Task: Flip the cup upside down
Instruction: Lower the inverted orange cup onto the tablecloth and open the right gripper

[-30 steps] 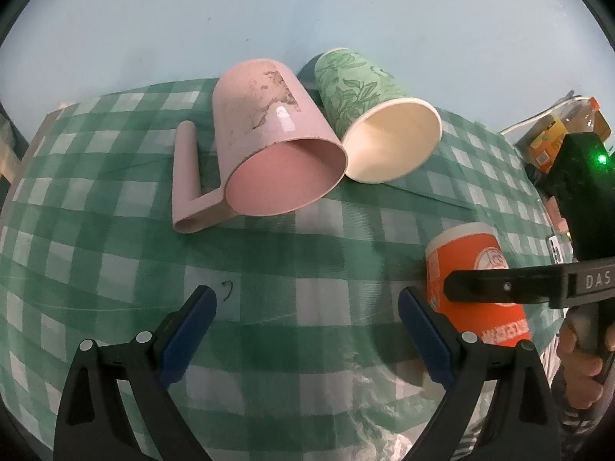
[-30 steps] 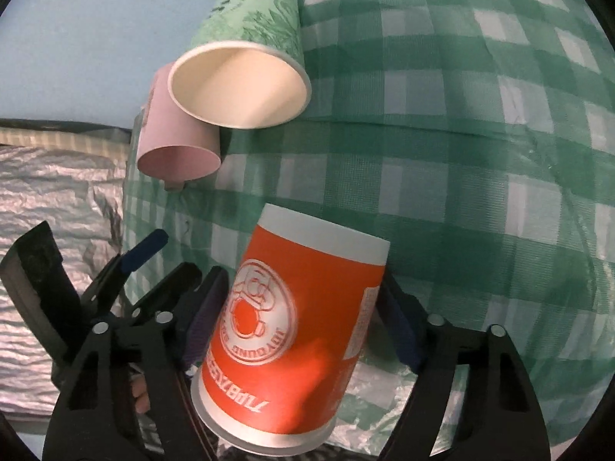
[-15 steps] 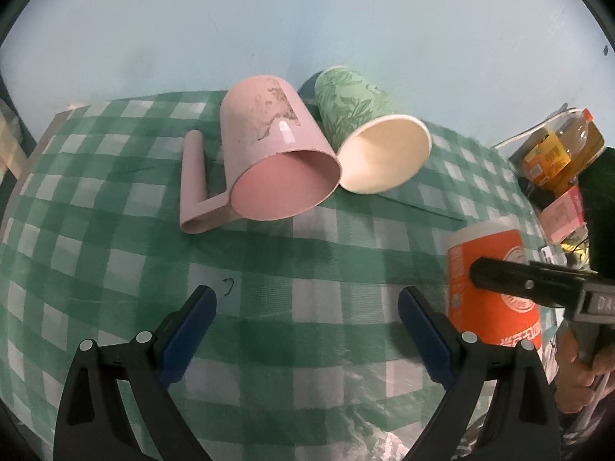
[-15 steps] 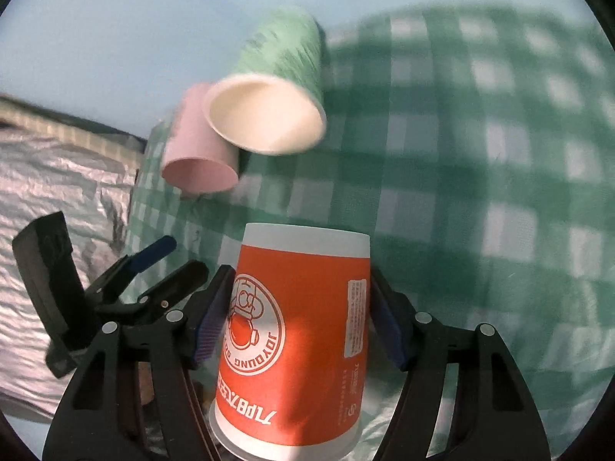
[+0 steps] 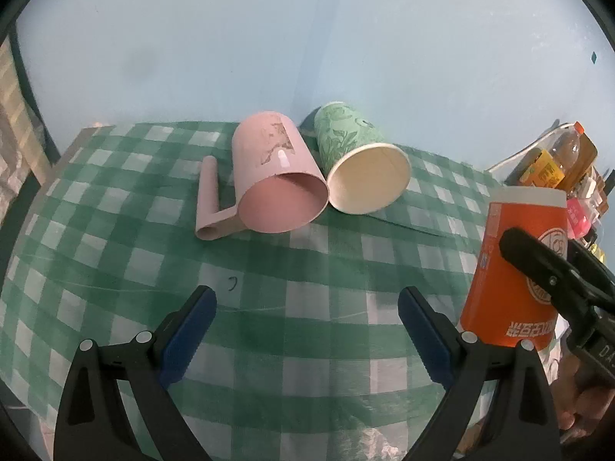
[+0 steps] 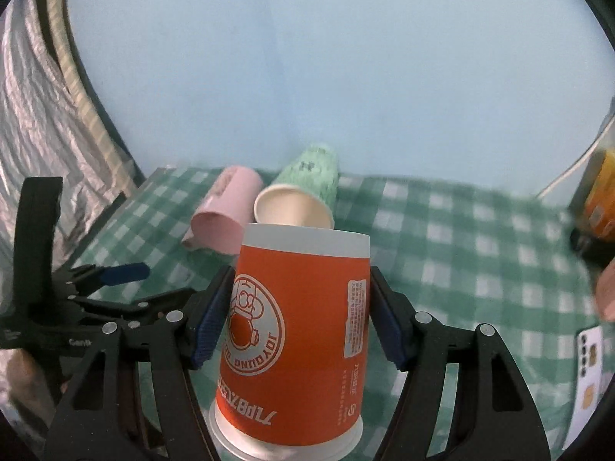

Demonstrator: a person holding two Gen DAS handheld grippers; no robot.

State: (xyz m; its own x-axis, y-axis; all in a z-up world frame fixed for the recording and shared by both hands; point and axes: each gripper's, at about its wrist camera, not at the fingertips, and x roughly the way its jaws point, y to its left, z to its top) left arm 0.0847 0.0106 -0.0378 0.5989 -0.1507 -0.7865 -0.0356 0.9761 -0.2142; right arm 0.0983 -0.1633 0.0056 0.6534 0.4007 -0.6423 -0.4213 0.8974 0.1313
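The left gripper [image 5: 307, 319] has its jaws spread wide with nothing between them, over the near part of the green checked tablecloth [image 5: 127, 269]. The right gripper [image 6: 301, 319] is clamped on the orange paper cup [image 6: 296, 330], which stands inverted with its white base up, near the cloth's right edge. Its printing reads upside down: "JOYOUNG" around a round astronaut logo; the small label is illegible. Toward the far edge, left to right, the pink mug [image 5: 276, 188] and green leaf-patterned cup [image 5: 357, 169] lie on their sides, touching. A bottle [image 5: 565, 150] and a phone [image 6: 590, 372] are cut off at the right.
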